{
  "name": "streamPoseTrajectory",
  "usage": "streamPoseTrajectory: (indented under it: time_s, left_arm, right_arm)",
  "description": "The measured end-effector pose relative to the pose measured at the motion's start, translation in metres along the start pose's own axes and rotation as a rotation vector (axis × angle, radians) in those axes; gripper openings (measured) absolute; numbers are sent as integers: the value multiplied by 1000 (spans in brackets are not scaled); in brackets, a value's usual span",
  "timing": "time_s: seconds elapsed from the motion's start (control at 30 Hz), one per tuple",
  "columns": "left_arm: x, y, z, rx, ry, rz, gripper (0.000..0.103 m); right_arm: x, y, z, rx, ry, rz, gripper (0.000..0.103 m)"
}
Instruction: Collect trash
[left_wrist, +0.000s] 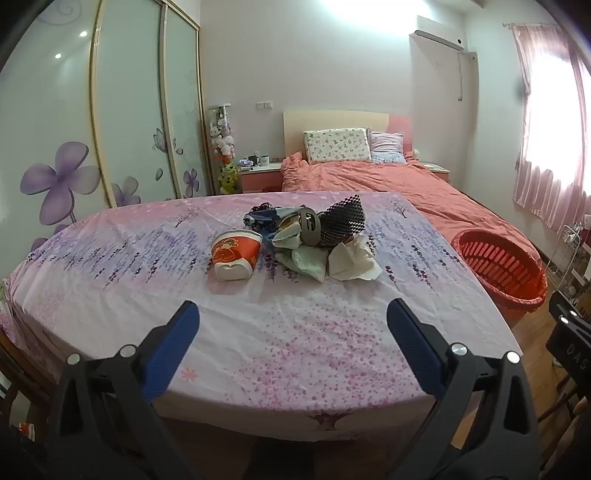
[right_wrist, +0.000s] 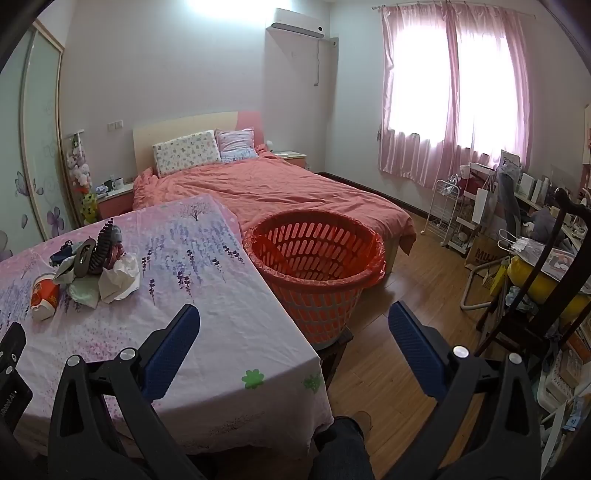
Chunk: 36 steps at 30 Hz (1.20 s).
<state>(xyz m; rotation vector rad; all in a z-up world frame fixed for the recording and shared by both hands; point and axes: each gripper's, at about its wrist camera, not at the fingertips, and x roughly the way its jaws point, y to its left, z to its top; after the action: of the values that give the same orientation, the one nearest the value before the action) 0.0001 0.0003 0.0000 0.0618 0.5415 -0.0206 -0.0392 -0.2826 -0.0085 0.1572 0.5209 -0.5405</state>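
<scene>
Well beyond the gaping left gripper lies trash.

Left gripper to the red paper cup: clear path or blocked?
Probably clear. The left gripper is open and holds nothing, and only bare tablecloth lies between it and the red paper cup, which lies at the near left edge of the trash pile.

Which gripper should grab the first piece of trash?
Left, probably. The left gripper, jaws open, faces the paper cup and crumpled tissue head-on. The right gripper looks toward the red basket, pile off to its left.
</scene>
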Motion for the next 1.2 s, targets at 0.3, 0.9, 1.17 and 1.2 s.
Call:
streamPoseTrajectory:
  time_s: [0.3, 0.9, 1.17, 1.2]
  left_arm:
    - [0, 0, 0, -2, 2, -1, 99]
    - [0, 0, 0, -3, 4, -2, 99]
    - [0, 0, 0, -4, 5, -3, 99]
    - [0, 0, 0, -4, 5, -3, 99]
  right_arm:
    - [0, -1, 1, 2, -2, -1, 101]
    - [1, -1, 1, -1, -1, -1, 101]
    - [2, -1, 1, -1, 1, 0, 101]
    - [1, -1, 1, -1, 1, 0, 101]
